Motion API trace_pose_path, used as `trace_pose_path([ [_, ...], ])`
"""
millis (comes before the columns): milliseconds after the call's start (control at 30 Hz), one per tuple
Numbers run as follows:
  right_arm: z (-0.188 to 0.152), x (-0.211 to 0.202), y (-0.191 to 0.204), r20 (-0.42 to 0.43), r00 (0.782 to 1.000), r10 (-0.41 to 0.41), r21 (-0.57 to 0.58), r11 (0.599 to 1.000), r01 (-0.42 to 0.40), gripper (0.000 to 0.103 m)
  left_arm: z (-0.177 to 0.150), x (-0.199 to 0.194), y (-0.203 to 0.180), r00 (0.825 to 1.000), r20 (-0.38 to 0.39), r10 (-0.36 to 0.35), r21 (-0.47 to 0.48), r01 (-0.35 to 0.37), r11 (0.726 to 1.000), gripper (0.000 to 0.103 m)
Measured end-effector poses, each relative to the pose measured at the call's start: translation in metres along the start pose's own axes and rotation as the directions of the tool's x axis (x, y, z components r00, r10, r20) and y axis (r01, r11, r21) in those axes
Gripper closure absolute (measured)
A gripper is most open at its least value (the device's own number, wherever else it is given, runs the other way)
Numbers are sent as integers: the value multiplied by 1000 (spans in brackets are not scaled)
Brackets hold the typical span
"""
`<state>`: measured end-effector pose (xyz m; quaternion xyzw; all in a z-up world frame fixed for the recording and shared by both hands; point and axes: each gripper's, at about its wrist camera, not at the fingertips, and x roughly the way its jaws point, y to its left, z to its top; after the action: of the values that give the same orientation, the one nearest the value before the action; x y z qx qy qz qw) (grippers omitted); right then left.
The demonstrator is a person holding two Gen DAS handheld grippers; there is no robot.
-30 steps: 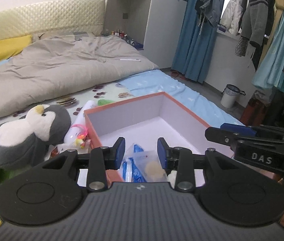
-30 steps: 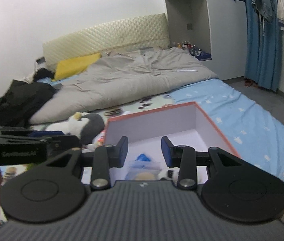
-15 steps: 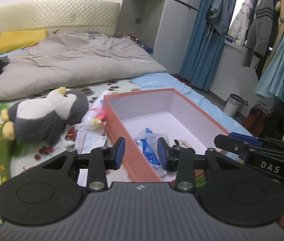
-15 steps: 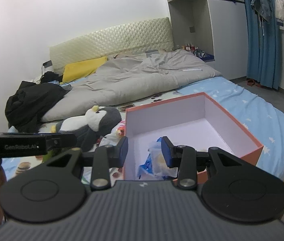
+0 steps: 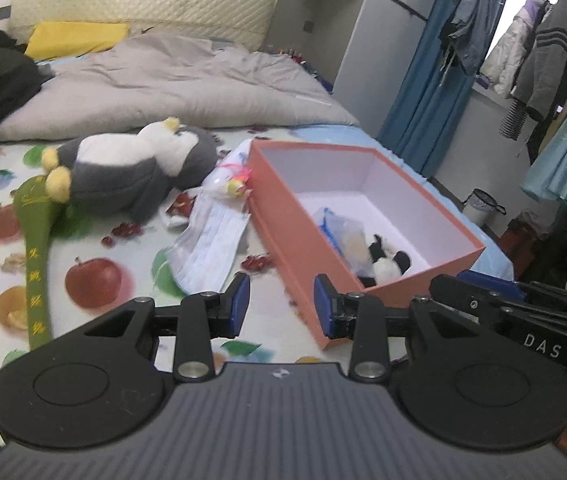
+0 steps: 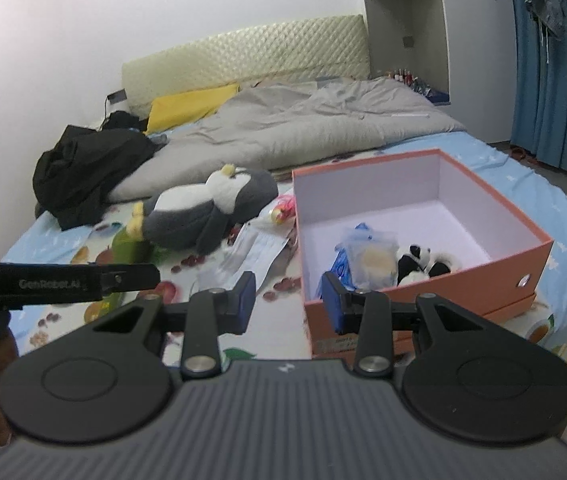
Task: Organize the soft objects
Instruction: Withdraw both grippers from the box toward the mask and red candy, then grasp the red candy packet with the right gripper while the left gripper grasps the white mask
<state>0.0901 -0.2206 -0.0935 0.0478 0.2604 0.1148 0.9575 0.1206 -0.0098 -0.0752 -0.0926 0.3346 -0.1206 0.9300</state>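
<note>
An orange box point(image 5: 301, 224) point(image 6: 479, 276) with a white inside stands on the bed. In it lie a small panda plush point(image 5: 385, 262) point(image 6: 423, 262) and a clear bag point(image 5: 343, 236) point(image 6: 369, 256). A grey and white penguin plush point(image 5: 131, 164) point(image 6: 207, 208) lies left of the box, by a green cloth strip point(image 5: 37, 240), a white packet point(image 5: 211, 248) point(image 6: 255, 254) and a small pink toy point(image 5: 233, 178) point(image 6: 281, 208). My left gripper point(image 5: 281, 310) and right gripper point(image 6: 287, 304) are both open and empty, held back from the box's near end.
A grey duvet point(image 5: 171, 88) point(image 6: 303, 128), a yellow pillow point(image 5: 75, 36) and black clothing point(image 6: 83, 168) lie farther up the bed. Blue curtains point(image 5: 423, 80), hanging clothes point(image 5: 535, 52) and a small bin point(image 5: 481, 208) are to the right.
Both grippers have drawn back and up from the box, staying open. The box, which filled the near view, now lies farther off, and the panda plush shows inside it.
</note>
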Motion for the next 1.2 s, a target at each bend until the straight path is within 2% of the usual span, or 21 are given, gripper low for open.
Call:
trace_pose_path([
  [167,-2,14,9,-32,999,23,-15,1000,-24,63,-6,10,18,1000,-16,23,-28,-24,999,62],
  [300,4,35,16,-59,997,44,-74,996,-49,63,-7,28,35,999,-29,43,-42,-44,998,62],
  [367,10,51,19,-81,996,41,-116,992,-50,63,-8,41,46,998,-36,54,-58,-56,997,58],
  [433,18,70,21,-110,993,47,-163,985,-64,55,-10,54,57,997,-41,62,-74,-65,995,57],
  [533,28,97,29,-124,991,43,-222,972,-70,53,-10,76,75,996,-50,74,-103,-79,992,54],
  [700,38,143,50,-125,989,72,-220,971,-99,53,-10,118,106,994,-68,84,-127,-92,988,52],
  [867,44,196,70,-149,984,102,-188,974,-129,53,-9,154,130,998,-61,19,-154,-28,988,52],
  [1000,52,239,82,-172,980,101,-193,972,-135,54,-8,175,141,999,-51,-1,-161,-7,987,52],
  [1200,62,302,95,-262,961,90,-226,962,-152,54,-6,197,161,996,-24,-82,-219,75,973,52],
])
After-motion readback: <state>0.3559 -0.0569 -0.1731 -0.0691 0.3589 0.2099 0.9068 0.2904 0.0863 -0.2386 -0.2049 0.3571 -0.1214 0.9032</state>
